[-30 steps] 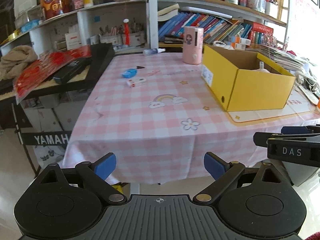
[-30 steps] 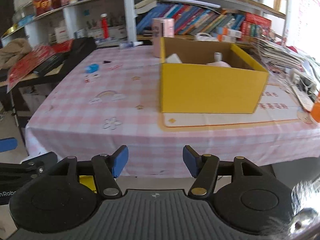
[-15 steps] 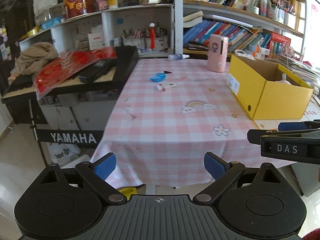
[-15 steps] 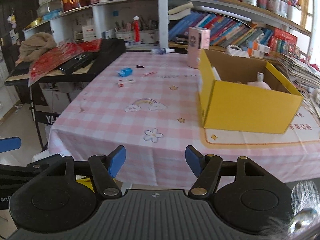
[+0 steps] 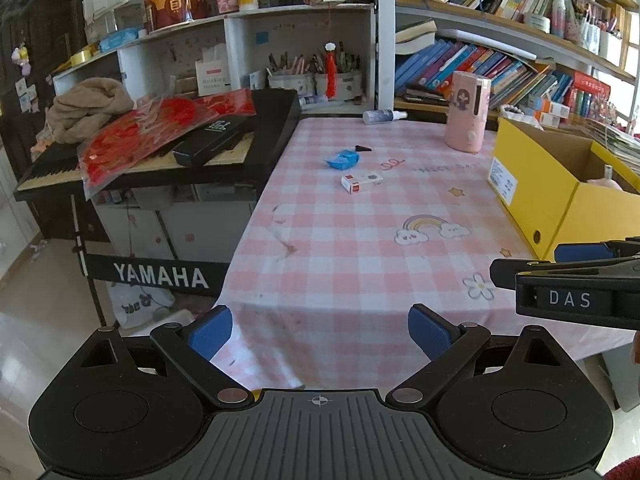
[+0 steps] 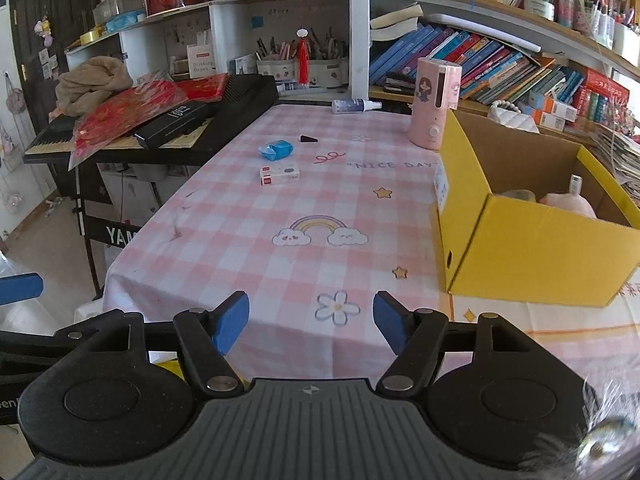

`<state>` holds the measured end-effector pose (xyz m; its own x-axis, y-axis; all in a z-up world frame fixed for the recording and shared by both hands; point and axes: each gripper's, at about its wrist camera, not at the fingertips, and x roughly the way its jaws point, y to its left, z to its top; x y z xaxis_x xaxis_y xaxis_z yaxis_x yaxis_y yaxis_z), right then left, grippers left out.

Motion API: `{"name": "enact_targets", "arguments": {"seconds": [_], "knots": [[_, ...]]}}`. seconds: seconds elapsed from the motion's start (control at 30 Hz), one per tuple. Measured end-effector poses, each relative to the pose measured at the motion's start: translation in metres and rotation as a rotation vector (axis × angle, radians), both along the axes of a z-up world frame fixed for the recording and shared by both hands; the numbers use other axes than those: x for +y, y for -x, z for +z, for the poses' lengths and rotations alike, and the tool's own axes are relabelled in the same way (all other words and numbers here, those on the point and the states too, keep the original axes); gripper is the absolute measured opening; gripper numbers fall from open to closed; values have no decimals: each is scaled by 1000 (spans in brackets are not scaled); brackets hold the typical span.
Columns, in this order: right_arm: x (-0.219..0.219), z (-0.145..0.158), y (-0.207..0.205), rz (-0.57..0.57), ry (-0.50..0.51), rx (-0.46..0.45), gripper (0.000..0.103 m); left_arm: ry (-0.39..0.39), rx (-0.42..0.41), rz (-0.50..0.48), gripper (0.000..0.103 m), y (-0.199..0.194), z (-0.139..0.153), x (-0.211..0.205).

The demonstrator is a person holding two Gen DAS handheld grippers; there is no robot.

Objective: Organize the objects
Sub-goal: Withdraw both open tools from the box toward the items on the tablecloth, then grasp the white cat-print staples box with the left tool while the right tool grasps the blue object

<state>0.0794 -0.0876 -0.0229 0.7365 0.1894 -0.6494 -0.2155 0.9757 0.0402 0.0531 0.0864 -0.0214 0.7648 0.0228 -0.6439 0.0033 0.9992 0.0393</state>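
Note:
A pink checked tablecloth (image 6: 304,192) covers the table. On its far left lie a blue packet (image 6: 276,149), a small white box with a red end (image 6: 279,175) and a tiny black wedge (image 6: 307,139). A pink cylinder (image 6: 435,102) stands beside the open yellow box (image 6: 532,248), which holds a pink item. A spray bottle (image 6: 354,106) lies at the far edge. My right gripper (image 6: 311,322) hangs open over the near table edge, nothing between its fingers. My left gripper (image 5: 319,332) is wide open and empty, short of the table's near left corner.
A black Yamaha keyboard (image 5: 168,152) on a stand, piled with red packets and a beige cloth, borders the table's left side. Shelves crowded with books and pen pots (image 5: 312,76) rise behind. The right gripper's arm (image 5: 572,292) shows at the left view's right edge.
Both views have swung left: the yellow box slid right and the keyboard came into view. The right gripper's fingers spread a little wider. The left gripper's fingers kept the same spread.

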Motion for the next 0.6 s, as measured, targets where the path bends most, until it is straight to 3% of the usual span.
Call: {"name": "enact_targets", "arguments": {"seconds": [0.6], "knots": [[-19,7,-151,32,-25,5,67,20,-4,62,96,-129,0,-27]]}}
